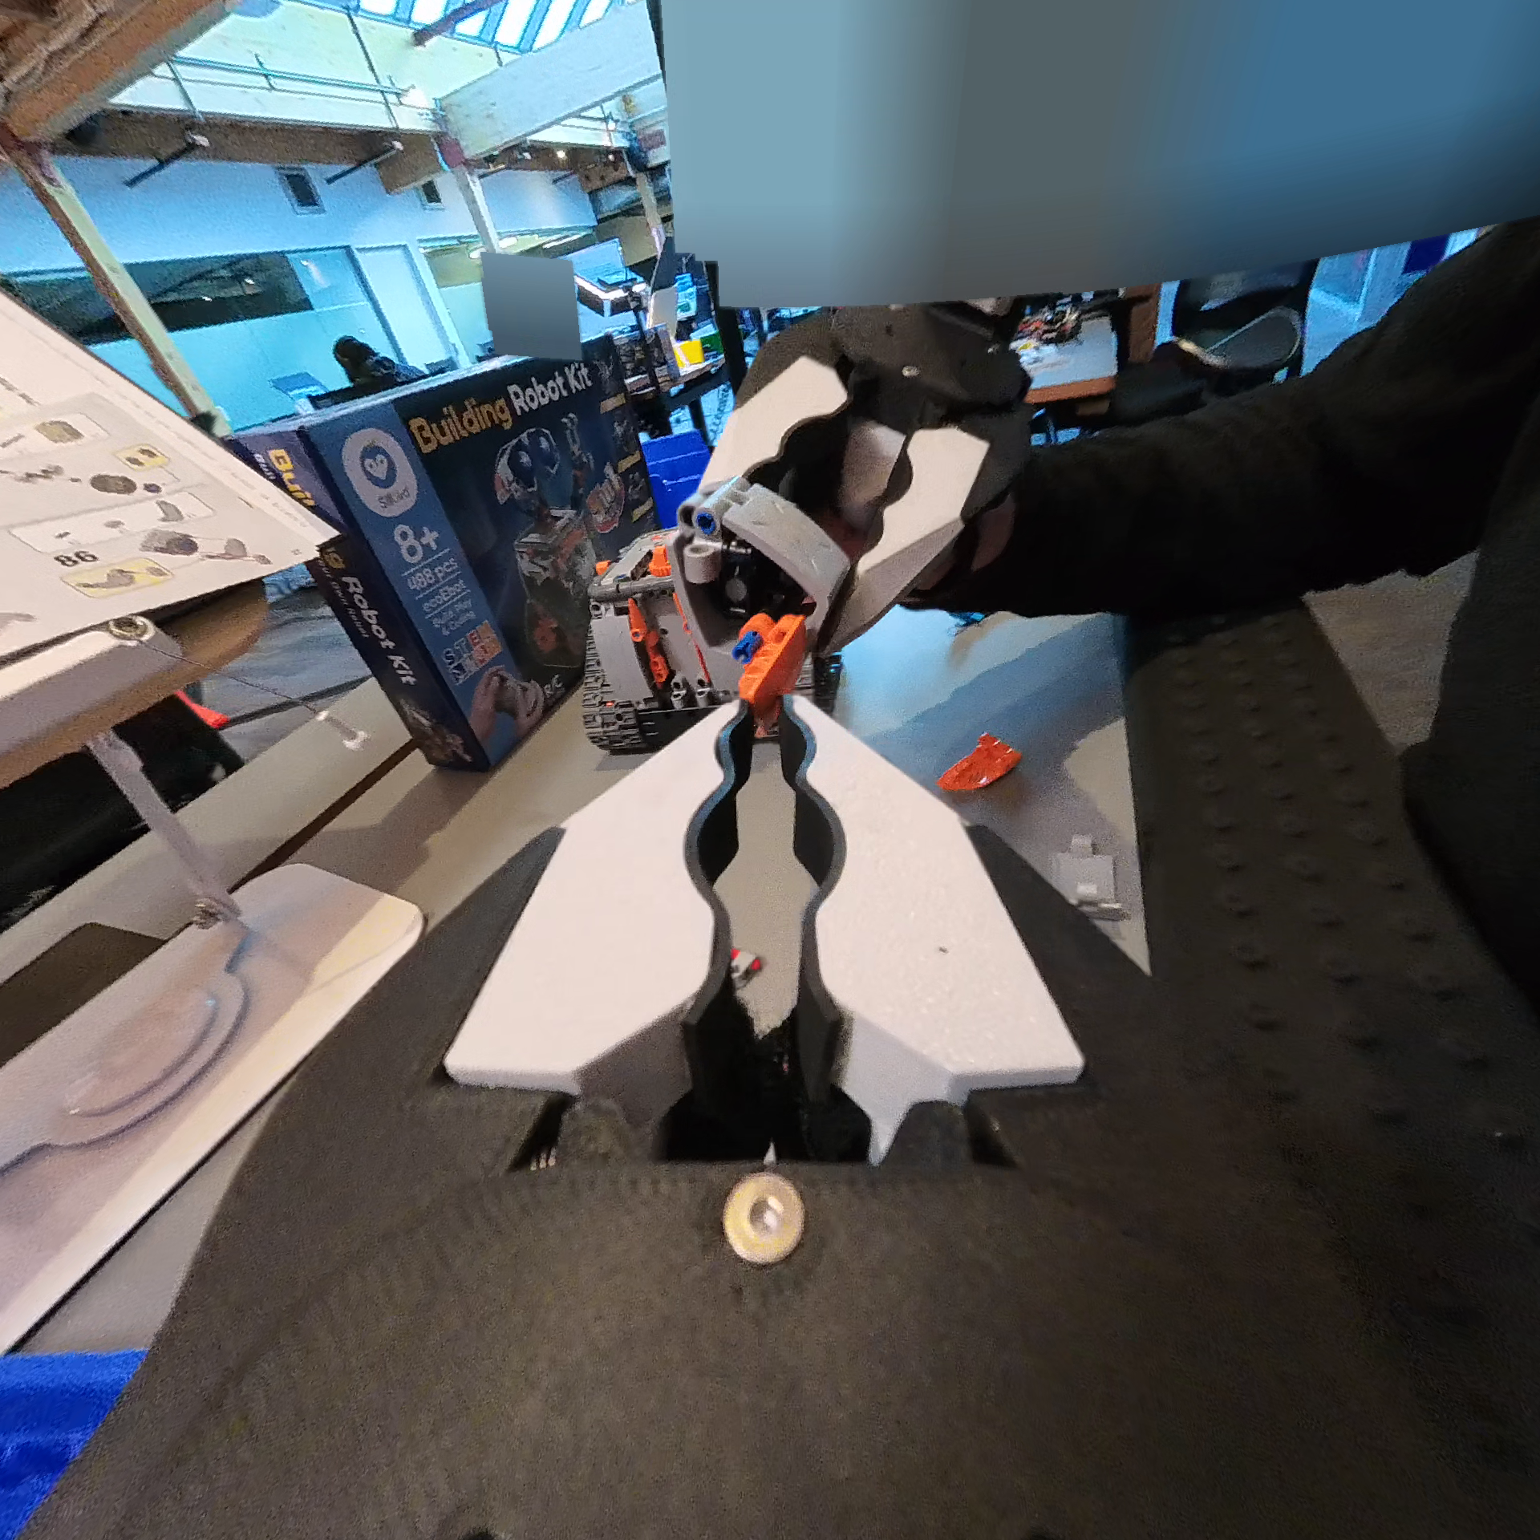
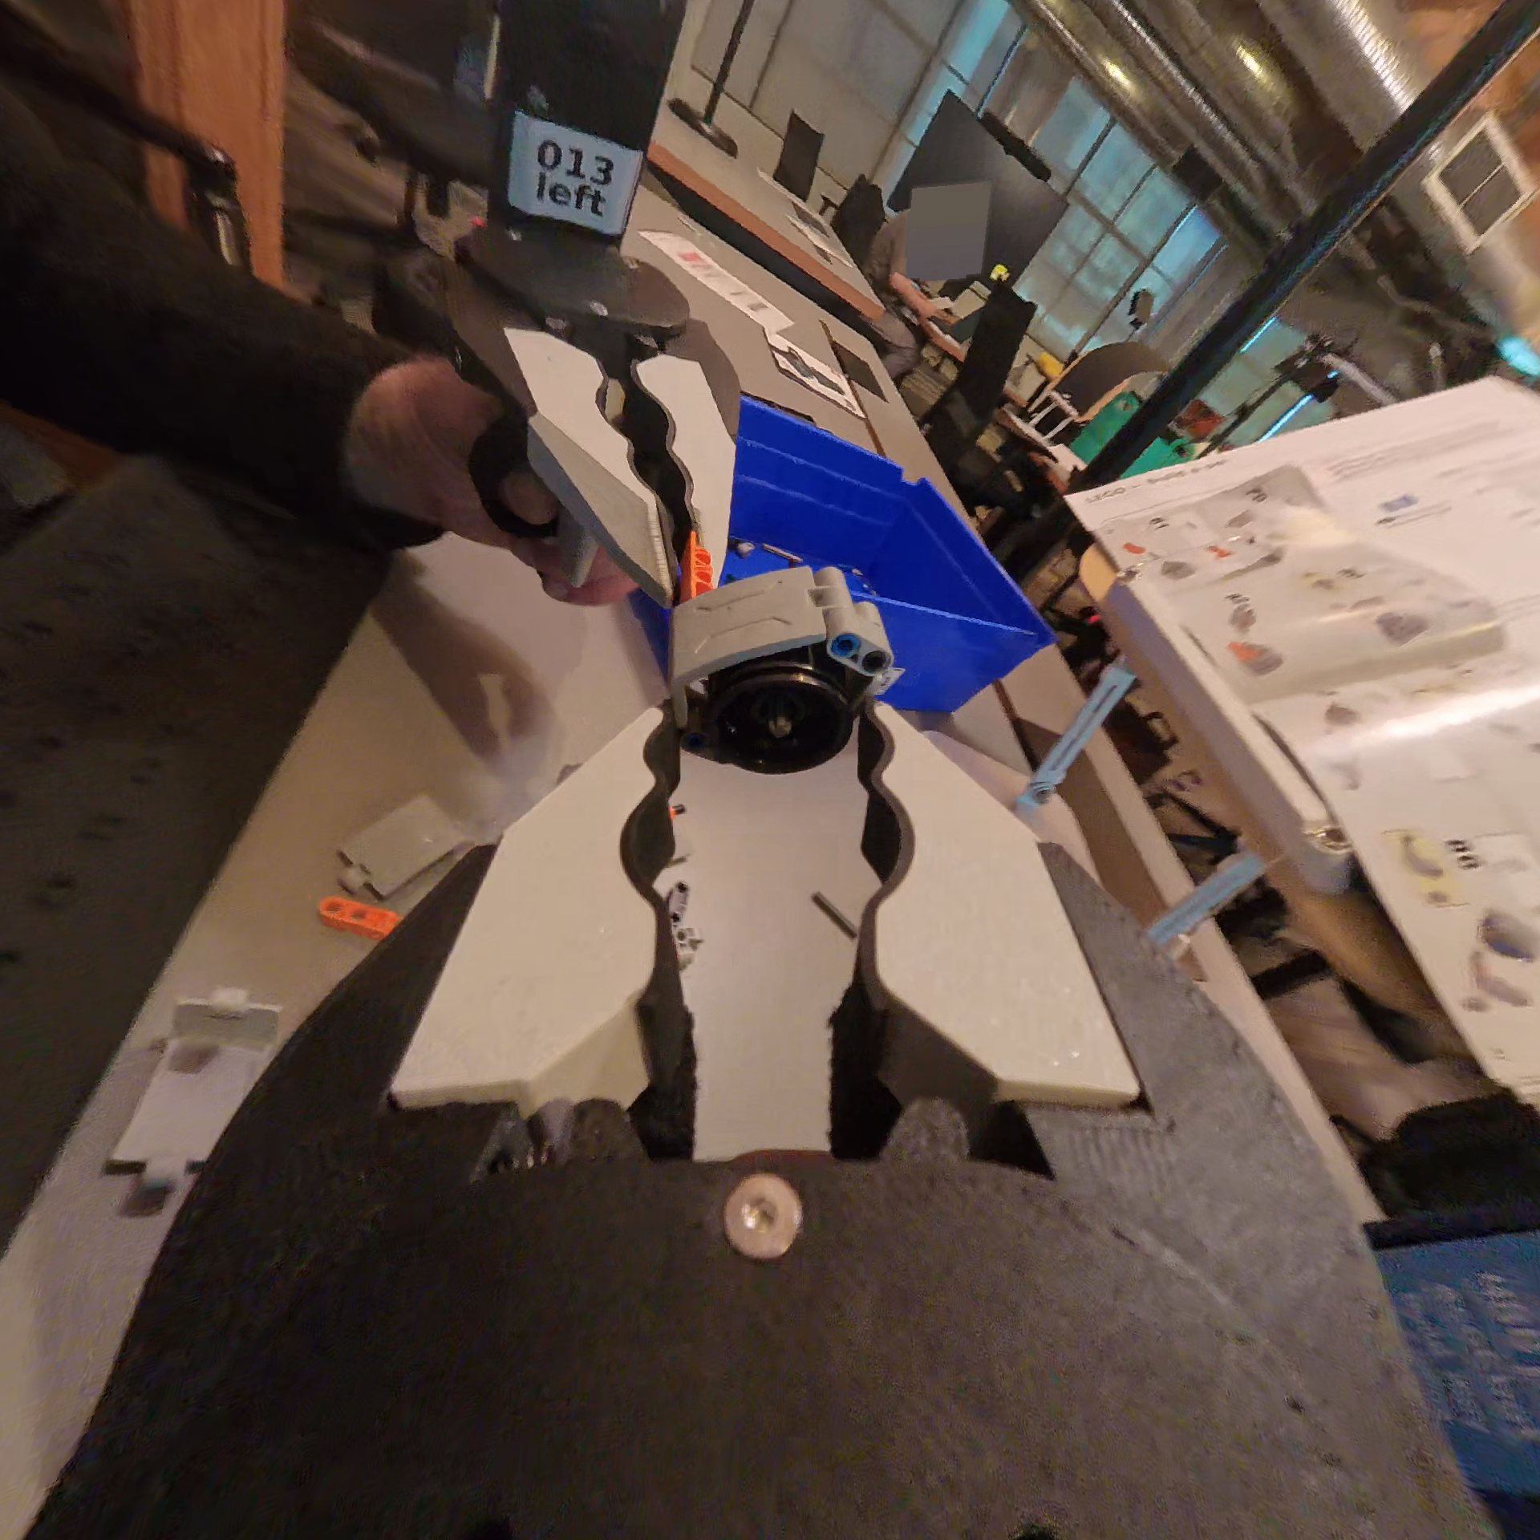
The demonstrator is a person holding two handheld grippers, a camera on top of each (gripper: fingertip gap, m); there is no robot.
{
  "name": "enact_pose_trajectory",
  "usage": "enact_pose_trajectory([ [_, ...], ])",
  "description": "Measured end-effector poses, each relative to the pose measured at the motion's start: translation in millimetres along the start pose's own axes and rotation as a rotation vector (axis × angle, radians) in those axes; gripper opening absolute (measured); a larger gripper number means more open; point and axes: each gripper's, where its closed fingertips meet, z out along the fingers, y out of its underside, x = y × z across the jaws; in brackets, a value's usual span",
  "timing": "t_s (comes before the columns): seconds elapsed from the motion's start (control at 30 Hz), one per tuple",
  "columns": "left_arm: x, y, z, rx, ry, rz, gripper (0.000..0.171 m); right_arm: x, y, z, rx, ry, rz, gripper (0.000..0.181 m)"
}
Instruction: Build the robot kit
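Observation:
My left gripper (image 1: 762, 712) is shut on a small orange brick piece (image 1: 773, 654) with a blue pin. That piece is attached to a grey-and-black brick assembly (image 1: 708, 567) held above the grey table (image 1: 958, 667). The right gripper (image 1: 787, 575) comes in from the upper right and clamps the assembly. In the right wrist view my right gripper (image 2: 767, 729) holds the assembly (image 2: 750, 621) between its tips, round black part facing me. The left gripper (image 2: 679, 575) pinches the orange piece (image 2: 696, 567) just behind it.
A blue kit box (image 1: 467, 550) and a tracked brick vehicle (image 1: 642, 658) stand behind. An instruction booklet on a stand (image 1: 125, 500) is at the left. A blue bin (image 2: 875, 542) sits beyond the assembly. Loose orange pieces (image 1: 979, 762) (image 2: 358, 914) and grey panels (image 2: 400, 842) lie on the table. The gap from one gripper's tips to the other's is roughly 4 cm.

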Motion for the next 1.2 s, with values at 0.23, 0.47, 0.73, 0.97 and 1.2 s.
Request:
enact_pose_trajectory([
  [0.23,7,-9,-3,-0.026,-0.105,0.284,0.002,-3,-6,-3,0.009,0.024,-0.104,0.041],
  [0.47,26,-10,2,-0.107,-0.202,0.628,0.0,-11,-13,-6,0.094,-0.069,-0.014,0.046],
  [0.73,23,-12,0,-0.142,-0.293,0.778,0.0,-11,-15,-7,0.068,-0.04,-0.084,0.044],
  [0.97,12,-11,-4,-0.126,-0.311,0.67,0.018,-8,-16,-5,-0.02,0.097,-0.292,0.044],
  [1.2,12,-4,0,-0.154,-0.295,0.66,0.005,-5,-17,-7,-0.013,0.109,-0.286,0.044],
])
